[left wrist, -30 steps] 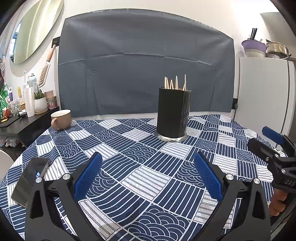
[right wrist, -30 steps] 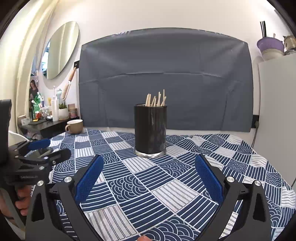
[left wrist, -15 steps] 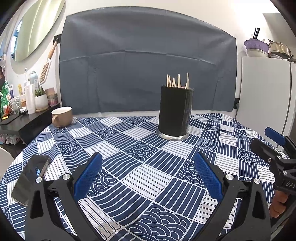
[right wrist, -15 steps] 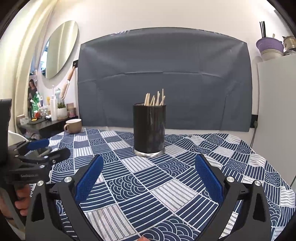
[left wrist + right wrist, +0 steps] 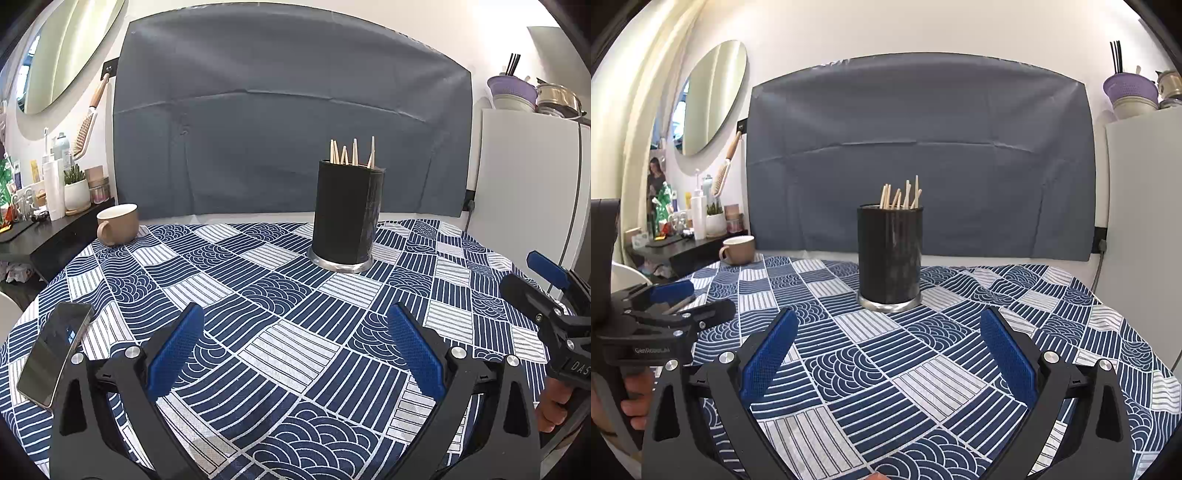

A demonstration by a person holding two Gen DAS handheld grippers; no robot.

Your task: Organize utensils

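A black cylindrical utensil holder (image 5: 346, 214) with a silver base stands upright on the far middle of the table (image 5: 280, 332); it also shows in the right wrist view (image 5: 890, 254). Several pale wooden utensil handles (image 5: 352, 152) stick out of its top, also seen in the right wrist view (image 5: 900, 194). My left gripper (image 5: 295, 343) is open and empty above the near part of the table. My right gripper (image 5: 886, 347) is open and empty too. Each gripper shows at the edge of the other's view, the right one (image 5: 535, 277) and the left one (image 5: 687, 299).
A beige mug (image 5: 118, 224) sits at the table's far left corner. A phone (image 5: 55, 352) lies at the near left edge. A dark side shelf (image 5: 40, 229) with bottles stands to the left. A white cabinet (image 5: 532, 184) stands to the right. A grey sheet (image 5: 288, 122) covers the wall behind.
Both views have shifted slightly, so the holder sits a little lower and further right in the left view. Both grippers stay open and empty.
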